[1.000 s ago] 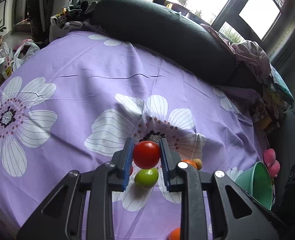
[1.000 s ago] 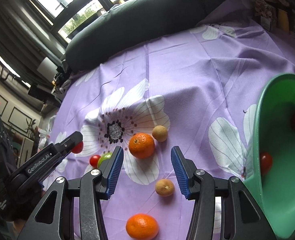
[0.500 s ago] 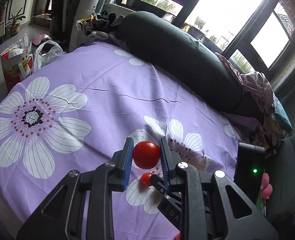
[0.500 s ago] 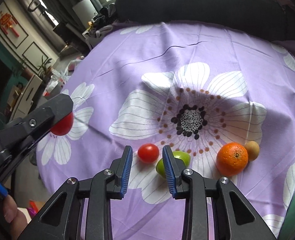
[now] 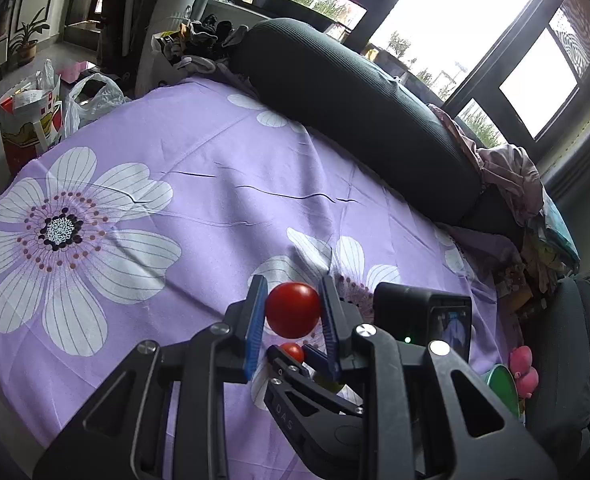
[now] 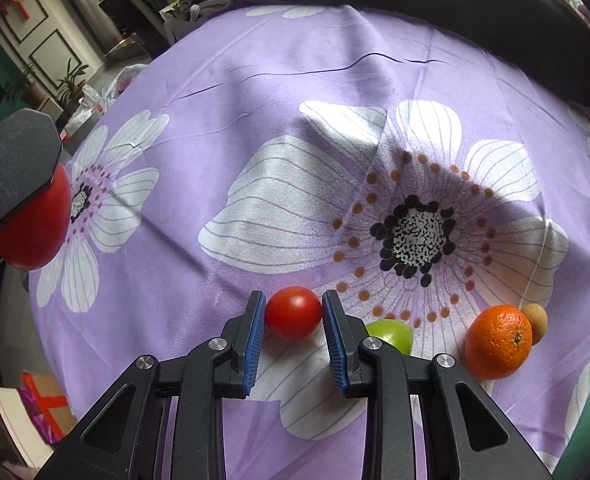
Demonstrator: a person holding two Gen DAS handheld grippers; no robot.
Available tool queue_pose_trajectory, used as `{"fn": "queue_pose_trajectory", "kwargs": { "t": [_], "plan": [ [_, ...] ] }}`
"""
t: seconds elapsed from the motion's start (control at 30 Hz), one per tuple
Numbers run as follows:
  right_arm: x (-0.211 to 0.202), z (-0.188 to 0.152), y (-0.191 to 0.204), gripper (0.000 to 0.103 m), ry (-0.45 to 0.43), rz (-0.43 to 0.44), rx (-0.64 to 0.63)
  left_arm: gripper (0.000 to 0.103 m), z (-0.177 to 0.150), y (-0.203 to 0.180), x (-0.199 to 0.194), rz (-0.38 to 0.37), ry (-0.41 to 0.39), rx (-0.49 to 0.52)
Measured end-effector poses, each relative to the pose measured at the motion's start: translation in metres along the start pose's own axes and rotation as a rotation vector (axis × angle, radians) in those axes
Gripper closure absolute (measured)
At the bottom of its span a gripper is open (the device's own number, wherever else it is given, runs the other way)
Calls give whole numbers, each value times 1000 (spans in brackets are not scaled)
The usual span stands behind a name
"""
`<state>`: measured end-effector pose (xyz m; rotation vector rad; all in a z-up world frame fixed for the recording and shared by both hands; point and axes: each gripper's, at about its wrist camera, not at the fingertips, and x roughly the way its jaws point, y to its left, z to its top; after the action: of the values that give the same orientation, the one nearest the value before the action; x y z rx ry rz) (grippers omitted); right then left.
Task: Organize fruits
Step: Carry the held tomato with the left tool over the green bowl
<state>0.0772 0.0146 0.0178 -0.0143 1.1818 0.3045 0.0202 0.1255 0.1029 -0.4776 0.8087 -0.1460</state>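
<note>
Right wrist view: the purple flowered bedspread (image 6: 295, 80) is seen first, wide and soft, with the fruit laid out along its near part. Biggest of the loose fruit, an orange (image 6: 498, 342) is found to the right, pebbled and bright, touching a small tan fruit (image 6: 537, 322) behind it. It can be expected to feel firm and fairly heavy, and would best be taken across its widest part. A green fruit (image 6: 393, 334), smooth and glossy, is partly hidden just right of the right gripper (image 6: 294, 314).

Between that gripper's blue pads a small red tomato (image 6: 294, 312) is now caught, still sitting on the cloth; the jaws have just been closed in on it and both pads are seen pressed to its sides. The skin is shiny and taut, so it is judged light, slippery and easily bruised. A gentle hold through the middle is what is called for, and that is where it has been taken.

Over in the left wrist view, a larger red tomato (image 5: 292, 309) is held clear above the bedspread by the left gripper (image 5: 292, 312), clamped narrow at its equator. Same glossy red, same risk of squashing. A green bowl (image 5: 503, 386) is glimpsed at the right edge, probably where both are meant to go.
</note>
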Motion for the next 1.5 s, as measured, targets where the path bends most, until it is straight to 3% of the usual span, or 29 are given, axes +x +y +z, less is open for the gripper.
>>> {"fn": "queue_pose_trajectory", "kwargs": {
  "t": [0.13,0.3,0.47,0.57,0.63,0.77,1.17,1.5],
  "plan": [
    [-10,-3,-12,73,-27,29,44,77,-1,-2,0,-12,1,5],
    [-50,-16,-39,72,-124,45,143,77,-3,-7,2,-31,12,25],
    [-88,-47,-72,73,-220,5,300,77,-8,-18,14,-41,48,55],
    [-99,-68,-90,73,-262,-71,368,77,-14,-28,19,-54,68,88],
    [-101,-77,-92,73,-288,-99,379,77,-18,-35,20,-66,76,104],
    [-106,-78,-104,73,-302,-54,418,77,-26,-50,24,-80,92,153],
    [-127,-90,-121,73,-383,-78,481,77,-45,-86,24,-101,89,259],
    [-166,-109,-145,73,-506,-127,560,77,-57,-116,12,-194,66,323]
  ]
}}
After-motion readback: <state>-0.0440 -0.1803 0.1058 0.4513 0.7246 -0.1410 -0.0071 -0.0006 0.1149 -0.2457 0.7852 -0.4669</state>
